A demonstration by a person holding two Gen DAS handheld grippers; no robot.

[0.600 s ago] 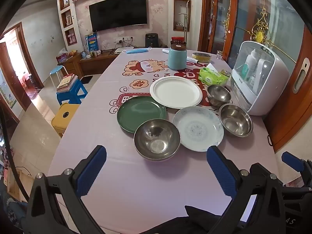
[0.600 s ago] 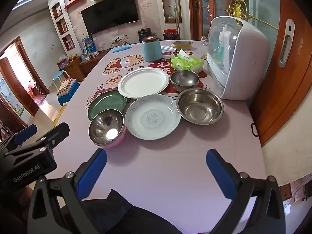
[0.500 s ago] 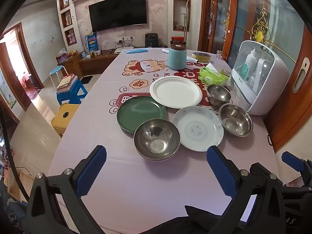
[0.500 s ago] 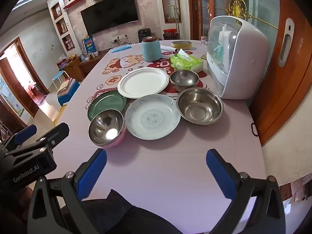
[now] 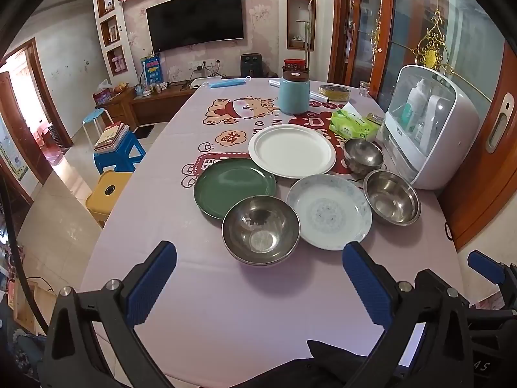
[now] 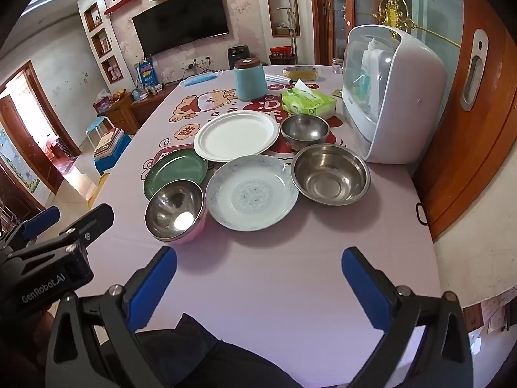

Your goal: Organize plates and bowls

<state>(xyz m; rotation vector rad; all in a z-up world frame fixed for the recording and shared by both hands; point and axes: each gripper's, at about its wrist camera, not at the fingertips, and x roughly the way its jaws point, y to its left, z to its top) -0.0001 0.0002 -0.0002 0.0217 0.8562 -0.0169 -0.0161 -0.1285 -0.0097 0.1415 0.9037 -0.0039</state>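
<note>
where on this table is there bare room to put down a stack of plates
The near strip of table, between the grippers and the patterned plate, is bare. The left side beyond the green plate is bare too. It is crowded on the right, where steel bowls sit close to the white cabinet.

My left wrist camera sits low at the near edge of the bench (image 5: 226,307), looking forward and down along its own two blue-padded fingers (image 5: 152,283) toward the far wall with the television (image 5: 195,17), the dishes lying a little way ahead. My right wrist camera looks the same way from just to the right, so the white cabinet (image 6: 394,97) on the right looms nearer and the left gripper (image 6: 55,242) shows at its left edge. Both views share the bench top, the white plate (image 5: 290,152) (image 6: 237,135) and the patterned plate (image 5: 329,211) (image 6: 252,192).
</note>
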